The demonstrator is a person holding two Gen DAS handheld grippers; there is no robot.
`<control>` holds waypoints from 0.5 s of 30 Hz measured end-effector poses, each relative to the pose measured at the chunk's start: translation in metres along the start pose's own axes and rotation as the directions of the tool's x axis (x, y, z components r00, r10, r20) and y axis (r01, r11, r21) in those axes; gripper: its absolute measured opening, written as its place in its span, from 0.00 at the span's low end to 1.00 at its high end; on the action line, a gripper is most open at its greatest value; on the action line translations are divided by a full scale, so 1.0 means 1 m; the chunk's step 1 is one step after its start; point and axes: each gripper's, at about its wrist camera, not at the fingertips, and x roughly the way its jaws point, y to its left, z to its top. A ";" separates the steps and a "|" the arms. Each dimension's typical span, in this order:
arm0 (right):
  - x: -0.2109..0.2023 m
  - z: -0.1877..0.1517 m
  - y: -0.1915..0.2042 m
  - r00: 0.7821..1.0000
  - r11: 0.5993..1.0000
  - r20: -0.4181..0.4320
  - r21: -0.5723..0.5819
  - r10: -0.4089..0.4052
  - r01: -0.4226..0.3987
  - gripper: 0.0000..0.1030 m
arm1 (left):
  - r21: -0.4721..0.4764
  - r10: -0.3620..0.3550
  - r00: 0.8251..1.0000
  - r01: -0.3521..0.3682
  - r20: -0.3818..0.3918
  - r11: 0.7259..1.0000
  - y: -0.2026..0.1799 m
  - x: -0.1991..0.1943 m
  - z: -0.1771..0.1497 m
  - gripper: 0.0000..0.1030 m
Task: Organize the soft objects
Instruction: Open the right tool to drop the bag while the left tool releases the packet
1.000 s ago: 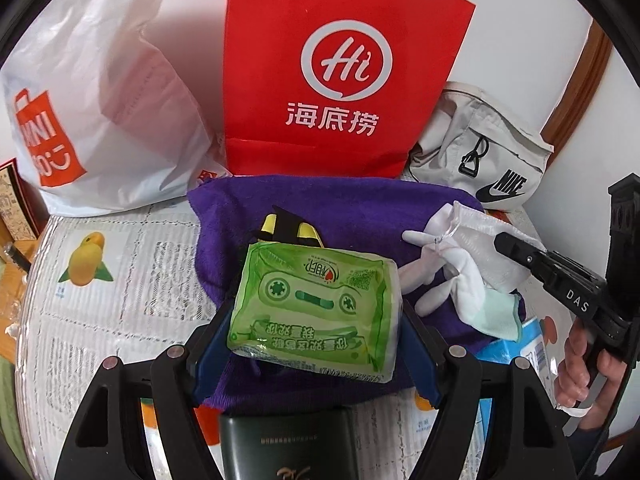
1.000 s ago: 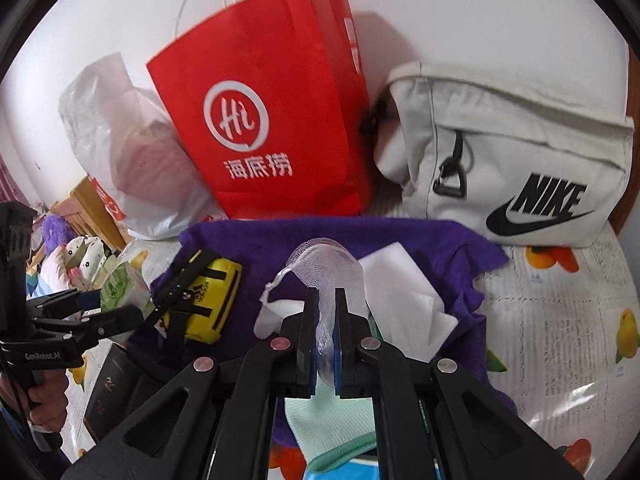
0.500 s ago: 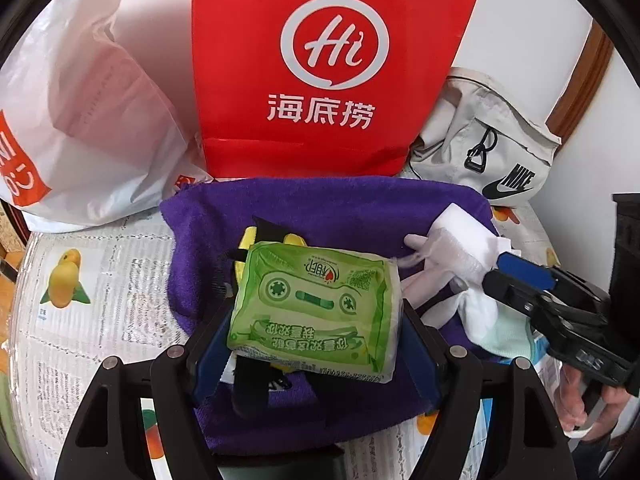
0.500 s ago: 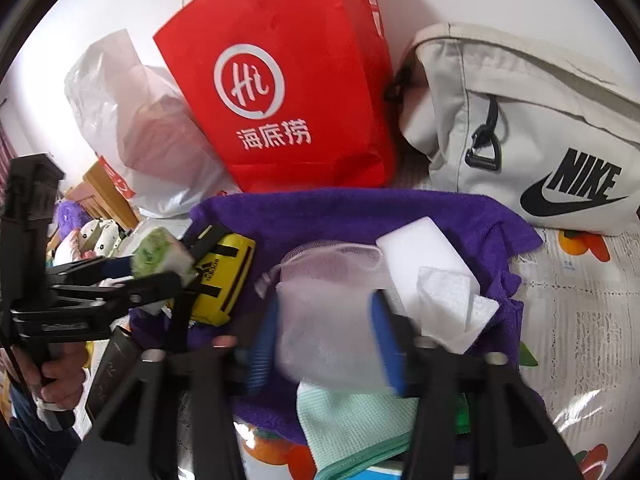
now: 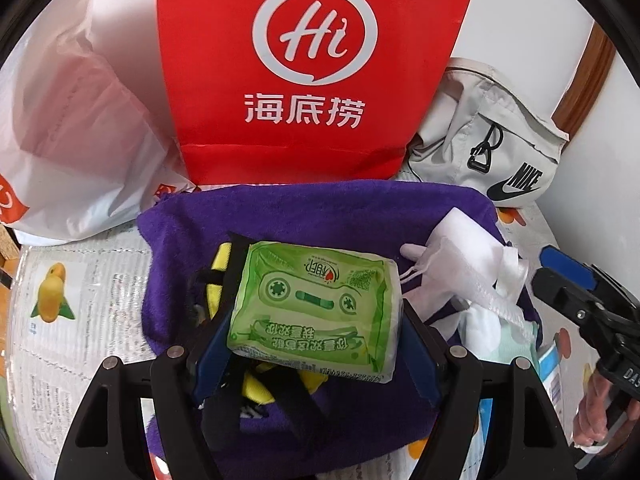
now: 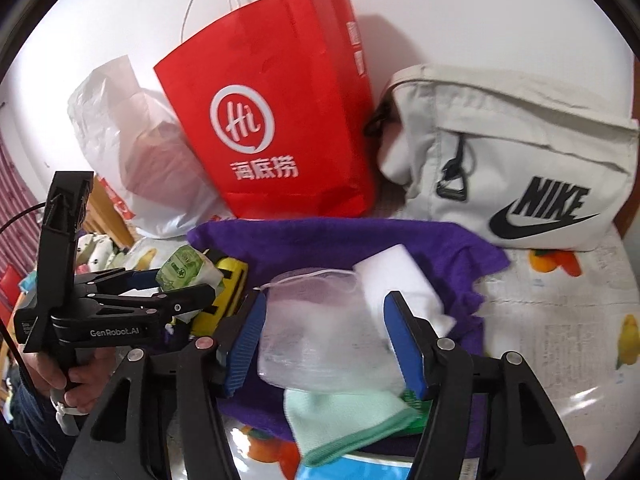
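Observation:
My left gripper (image 5: pixel 316 340) is shut on a green tissue pack (image 5: pixel 316 308) and holds it over the purple towel (image 5: pixel 320 216). The pack also shows in the right wrist view (image 6: pixel 184 266). A yellow and black strap item (image 5: pixel 218 268) lies under it. My right gripper (image 6: pixel 324 340) is open, its blue pads on either side of a white mesh pouch (image 6: pixel 320 328) that lies on the towel (image 6: pixel 360 240). A white sponge block (image 6: pixel 394 276) and a mint cloth (image 6: pixel 344 420) lie beside the pouch.
A red paper bag (image 5: pixel 316 60), a white plastic bag (image 5: pixel 72 128) and a beige Nike bag (image 6: pixel 512 168) stand at the back against the wall. The table is covered in fruit-print newspaper (image 5: pixel 80 280).
My right gripper has opened and let go of the mesh pouch, which now lies on the towel. My left gripper has moved forward over the towel with the tissue pack.

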 end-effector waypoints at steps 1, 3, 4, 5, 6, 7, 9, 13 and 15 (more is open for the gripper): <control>0.000 0.000 -0.001 1.000 1.000 0.003 0.001 -0.005 0.005 0.59 | 0.002 -0.003 1.000 0.003 0.001 1.000 -0.001 0.002 0.000 0.73; -0.003 0.000 -0.004 1.000 1.000 0.009 0.012 -0.007 0.007 0.59 | 0.018 0.007 1.000 -0.006 -0.017 1.000 -0.005 0.009 -0.002 0.73; -0.003 0.000 -0.005 1.000 1.000 0.008 0.017 -0.003 0.003 0.59 | 0.030 0.008 1.000 -0.008 -0.022 1.000 -0.007 0.011 -0.002 0.73; -0.003 0.001 -0.006 1.000 1.000 0.006 0.019 0.001 -0.001 0.59 | 0.037 0.010 1.000 -0.009 -0.022 0.999 -0.009 0.012 -0.003 0.73; -0.003 0.001 -0.006 1.000 1.000 0.007 0.019 0.001 -0.001 0.59 | 0.037 0.011 1.000 -0.010 -0.023 0.999 -0.009 0.013 -0.004 0.73; -0.004 0.001 -0.007 1.000 1.000 0.010 0.019 0.000 0.000 0.59 | 0.039 0.008 1.000 -0.007 -0.026 0.999 -0.010 0.014 -0.005 0.73; -0.004 0.001 -0.007 1.000 1.000 0.010 0.017 -0.001 0.001 0.59 | 0.050 -0.003 0.999 0.004 -0.034 0.999 -0.012 0.017 -0.006 0.73; -0.002 0.000 -0.004 1.000 1.000 0.006 0.020 0.007 -0.007 0.59 | 0.053 -0.005 0.999 0.008 -0.046 0.999 -0.014 0.021 -0.008 0.73; 0.000 -0.001 -0.003 1.000 1.000 0.000 0.016 0.011 -0.011 0.59 | 0.052 -0.003 0.999 0.006 -0.052 0.999 -0.014 0.023 -0.008 0.75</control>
